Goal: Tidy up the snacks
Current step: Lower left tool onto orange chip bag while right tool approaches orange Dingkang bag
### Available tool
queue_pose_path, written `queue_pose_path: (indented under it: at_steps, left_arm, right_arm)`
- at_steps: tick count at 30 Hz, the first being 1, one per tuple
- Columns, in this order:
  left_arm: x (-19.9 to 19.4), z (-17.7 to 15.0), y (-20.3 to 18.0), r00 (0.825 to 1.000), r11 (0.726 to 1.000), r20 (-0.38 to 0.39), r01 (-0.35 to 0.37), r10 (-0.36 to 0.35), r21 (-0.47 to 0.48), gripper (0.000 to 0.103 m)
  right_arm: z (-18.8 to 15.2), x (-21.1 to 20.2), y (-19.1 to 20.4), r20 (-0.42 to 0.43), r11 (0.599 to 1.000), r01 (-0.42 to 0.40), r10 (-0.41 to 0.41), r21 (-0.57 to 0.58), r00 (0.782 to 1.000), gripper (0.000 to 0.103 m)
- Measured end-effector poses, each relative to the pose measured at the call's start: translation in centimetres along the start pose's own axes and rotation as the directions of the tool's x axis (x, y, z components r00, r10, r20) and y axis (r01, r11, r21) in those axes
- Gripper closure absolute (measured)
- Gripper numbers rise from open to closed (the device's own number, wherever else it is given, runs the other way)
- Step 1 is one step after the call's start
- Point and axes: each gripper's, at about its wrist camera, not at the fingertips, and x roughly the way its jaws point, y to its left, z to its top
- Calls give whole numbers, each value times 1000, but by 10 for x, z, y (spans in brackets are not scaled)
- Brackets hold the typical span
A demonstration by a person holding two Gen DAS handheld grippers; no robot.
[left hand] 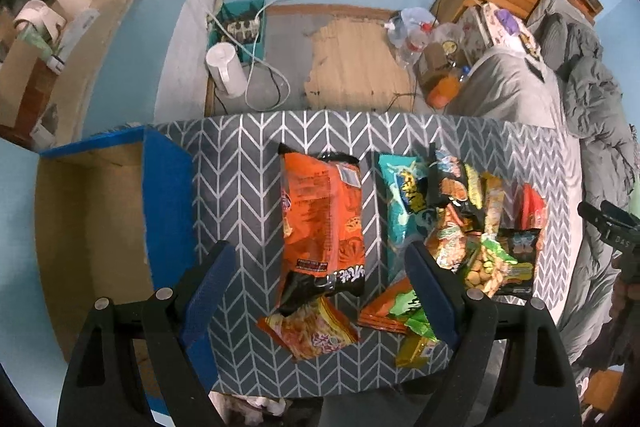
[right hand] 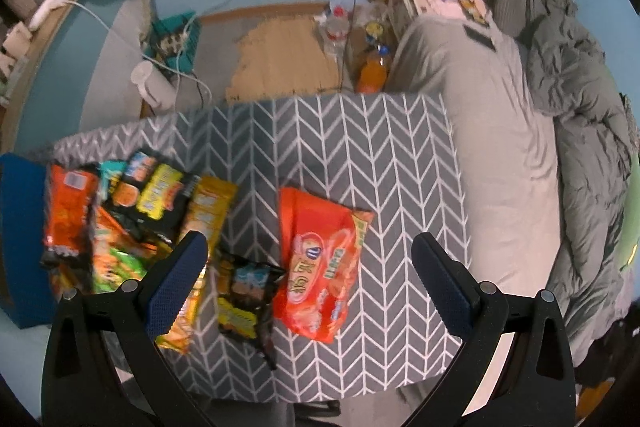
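From the left wrist camera, the left hand-held gripper (left hand: 320, 291) hangs above the worktop (left hand: 240, 187) with its two blue-padded fingers (left hand: 208, 291) spread wide apart and nothing between them. The worktop wears a grey cloth with a white chevron pattern. Directly ahead, in the gap of the jaws, lies a large orange snack bag (left hand: 324, 223), lengthwise, with a small orange packet (left hand: 310, 333) just below its near end. To the right is a teal bag (left hand: 404, 203), and beyond it a heap of mixed snack packets (left hand: 480, 227) overlapping one another. At the left edge of the worktop stands an open cardboard box (left hand: 92, 227) with blue outer walls. The tip of the right hand-held gripper (left hand: 612, 227) shows at the far right edge.

From the right wrist camera, the right hand-held gripper (right hand: 312, 267) also hovers over the worktop (right hand: 380, 155), fingers (right hand: 444, 283) wide apart and holding nothing. Between them lies a red-orange biscuit pack (right hand: 320, 267), flat and slightly tilted. Just left of it sits a small black packet (right hand: 246, 291), and further left the pile of snack packets (right hand: 132, 215), somewhat blurred. A grey bed (right hand: 500, 147) runs along the worktop's right side
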Motion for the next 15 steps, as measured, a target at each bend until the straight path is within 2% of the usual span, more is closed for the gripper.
queue_pose_path:
  at_steps: [7, 15]
  left_arm:
    - [31, 2, 1, 999, 1000, -52, 6, -7, -16, 15]
    - [55, 3, 0, 996, 1000, -84, 2, -4, -24, 16]
  right_arm:
    - [-16, 53, -19, -90, 999, 28, -25, 31, 996, 3]
    - [-20, 87, -24, -121, 994, -63, 74, 95, 990, 3]
